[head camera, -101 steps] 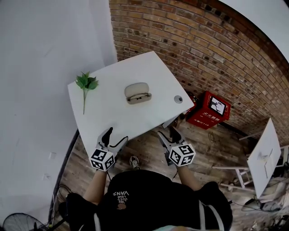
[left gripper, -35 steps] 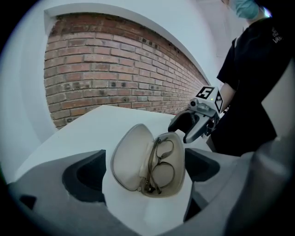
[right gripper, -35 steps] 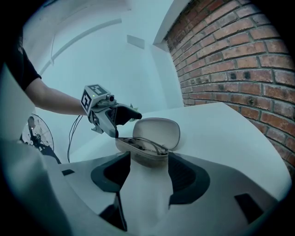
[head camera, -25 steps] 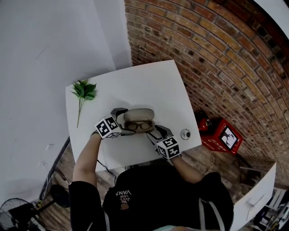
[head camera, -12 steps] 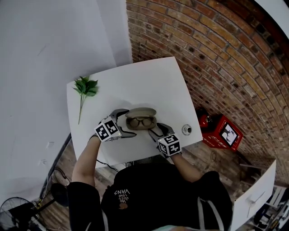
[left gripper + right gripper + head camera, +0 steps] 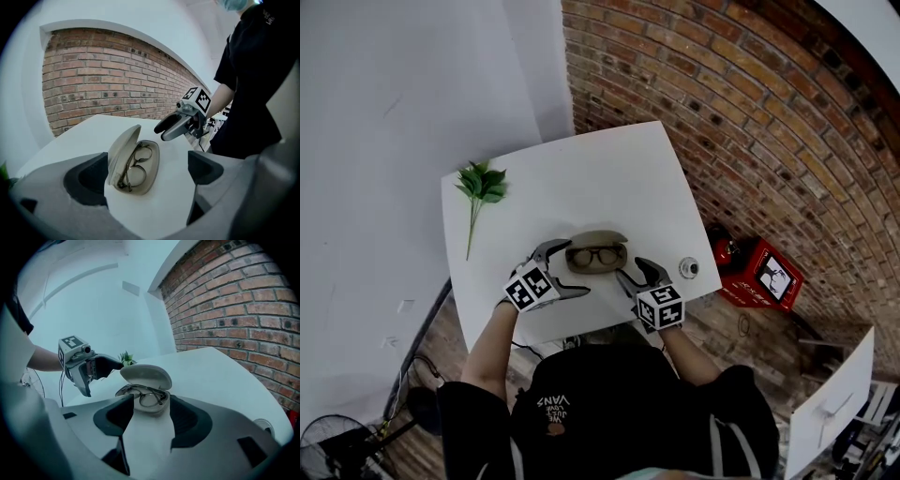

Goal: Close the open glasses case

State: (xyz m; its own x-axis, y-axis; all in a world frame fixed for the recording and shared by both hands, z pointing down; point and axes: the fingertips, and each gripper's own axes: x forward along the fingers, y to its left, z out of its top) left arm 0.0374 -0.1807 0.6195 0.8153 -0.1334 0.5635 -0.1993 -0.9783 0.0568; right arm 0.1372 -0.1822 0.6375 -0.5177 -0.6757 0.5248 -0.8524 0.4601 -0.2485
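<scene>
Spectacles (image 6: 594, 255) inside open glasses case (image 6: 602, 238)

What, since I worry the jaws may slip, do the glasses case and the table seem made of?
Glasses case: looks like a hard moulded shell in beige with a matte finish, perhaps plastic or a faux-leather skin. The open lid holds its curved shape and shows no glare.
Table: smooth white top with an even, soft sheen, likely laminate or painted board. No grain shows.

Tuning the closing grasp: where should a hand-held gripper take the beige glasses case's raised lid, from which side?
Probably the beige oval lid at mid free rim, from the person's side: it hinges along the far edge, rim raised clear of the dark-framed glasses.
</scene>
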